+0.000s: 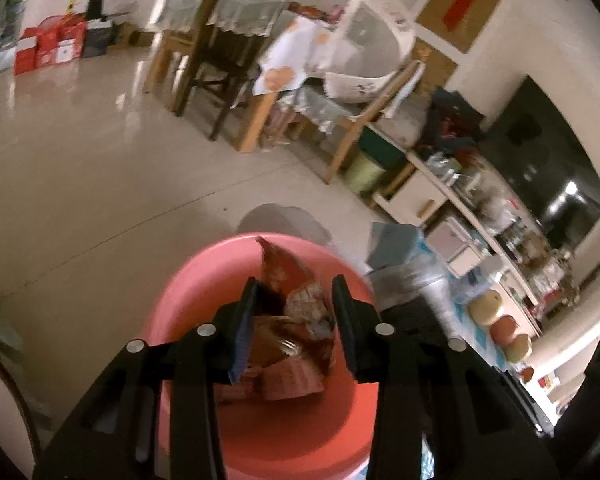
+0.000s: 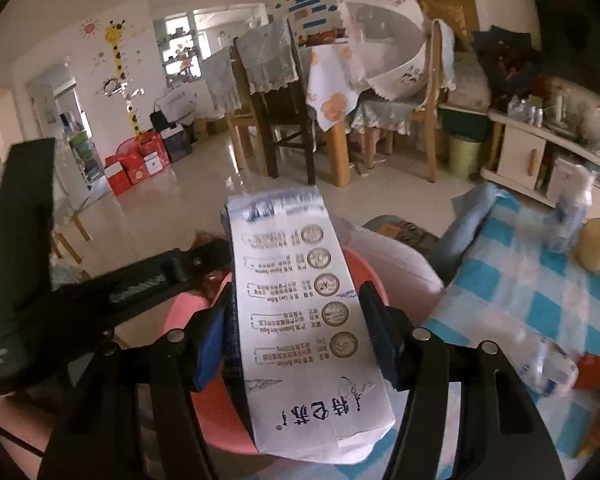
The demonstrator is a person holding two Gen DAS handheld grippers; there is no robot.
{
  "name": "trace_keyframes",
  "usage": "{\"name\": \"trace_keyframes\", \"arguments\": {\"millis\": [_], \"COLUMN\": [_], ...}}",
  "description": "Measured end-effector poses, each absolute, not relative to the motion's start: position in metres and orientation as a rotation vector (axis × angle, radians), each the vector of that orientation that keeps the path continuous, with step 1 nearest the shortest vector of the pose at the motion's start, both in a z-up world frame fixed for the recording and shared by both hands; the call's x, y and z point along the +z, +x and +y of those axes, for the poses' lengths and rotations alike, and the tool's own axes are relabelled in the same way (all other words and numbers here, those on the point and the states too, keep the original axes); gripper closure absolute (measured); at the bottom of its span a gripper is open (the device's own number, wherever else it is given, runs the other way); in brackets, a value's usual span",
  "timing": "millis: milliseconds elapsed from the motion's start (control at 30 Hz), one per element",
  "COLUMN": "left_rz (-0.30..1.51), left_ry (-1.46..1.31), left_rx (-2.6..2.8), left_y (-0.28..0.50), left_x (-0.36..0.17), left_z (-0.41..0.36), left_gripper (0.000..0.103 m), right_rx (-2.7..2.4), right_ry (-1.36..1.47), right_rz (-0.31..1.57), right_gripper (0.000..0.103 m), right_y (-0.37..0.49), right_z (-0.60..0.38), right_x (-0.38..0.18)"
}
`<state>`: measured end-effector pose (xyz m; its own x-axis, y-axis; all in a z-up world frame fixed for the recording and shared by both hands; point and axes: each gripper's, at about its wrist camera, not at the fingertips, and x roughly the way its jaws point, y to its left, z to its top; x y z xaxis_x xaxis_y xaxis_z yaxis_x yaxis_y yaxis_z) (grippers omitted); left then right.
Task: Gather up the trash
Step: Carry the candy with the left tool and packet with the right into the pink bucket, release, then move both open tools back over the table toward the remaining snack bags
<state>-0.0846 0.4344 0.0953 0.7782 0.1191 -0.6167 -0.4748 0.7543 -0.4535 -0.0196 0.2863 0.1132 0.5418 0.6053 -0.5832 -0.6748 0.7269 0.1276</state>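
A pink plastic bin [image 1: 308, 432] sits below my left gripper [image 1: 296, 320], beside the table. My left gripper is open above the bin, and crumpled red and orange snack wrappers [image 1: 296, 344] lie inside it between the fingers. My right gripper [image 2: 296, 332] is shut on a white milk carton [image 2: 300, 312] with blue print and round medal marks. It holds the carton over the pink bin [image 2: 220, 420]. The left gripper's black body [image 2: 100, 292] shows at the left of the right wrist view.
A blue-and-white checked tablecloth [image 2: 520, 304] covers the table at the right, with a plastic bottle [image 2: 568, 220], a yellow pear [image 2: 596, 248] and other fruit [image 1: 500, 320]. Wooden chairs [image 2: 276, 120], a green bin [image 2: 464, 156] and a cluttered shelf [image 2: 540, 144] stand further off on the tiled floor.
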Motion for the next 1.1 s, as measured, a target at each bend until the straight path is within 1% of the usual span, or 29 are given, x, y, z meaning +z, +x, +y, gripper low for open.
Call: {"name": "trace_keyframes", "arguments": {"millis": [33, 67, 133, 200, 367, 700, 900, 967, 1100], "left_rz": [0.607, 0.612, 0.606, 0.602, 0.579, 0.434, 0.437, 0.447, 0.49], "left_ry": [-0.646, -0.649, -0.642, -0.622, -0.557, -0.378, -0.286, -0.258, -0.22], "left_rx": [0.367, 0.393, 0.413, 0.428, 0.431, 0.322, 0.255, 0.231, 0.179], "left_y": [-0.086, -0.086, -0.088, -0.087, -0.083, -0.082, -0.077, -0.075, -0.071], "left_x": [0.094, 0.093, 0.096, 0.1, 0.108, 0.131, 0.134, 0.136, 0.135], "left_z": [0.437, 0.438, 0.437, 0.433, 0.417, 0.361, 0.326, 0.314, 0.291], "left_gripper": [0.038, 0.026, 0.024, 0.017, 0.014, 0.011, 0.011, 0.011, 0.011], "right_rx": [0.756, 0.753, 0.727, 0.682, 0.594, 0.473, 0.437, 0.424, 0.404], "right_ry": [-0.104, -0.084, -0.046, -0.045, -0.039, -0.121, -0.137, -0.133, -0.118], "right_rz": [0.652, 0.652, 0.625, 0.595, 0.582, 0.58, 0.566, 0.563, 0.564], "right_gripper": [0.029, 0.021, 0.014, 0.012, 0.011, 0.011, 0.011, 0.008, 0.008], "right_y": [-0.017, -0.015, -0.02, -0.028, -0.038, -0.071, -0.091, -0.096, -0.104], "right_z": [0.286, 0.282, 0.268, 0.254, 0.219, 0.158, 0.13, 0.121, 0.104], "right_x": [0.109, 0.108, 0.109, 0.111, 0.113, 0.102, 0.1, 0.099, 0.097]}}
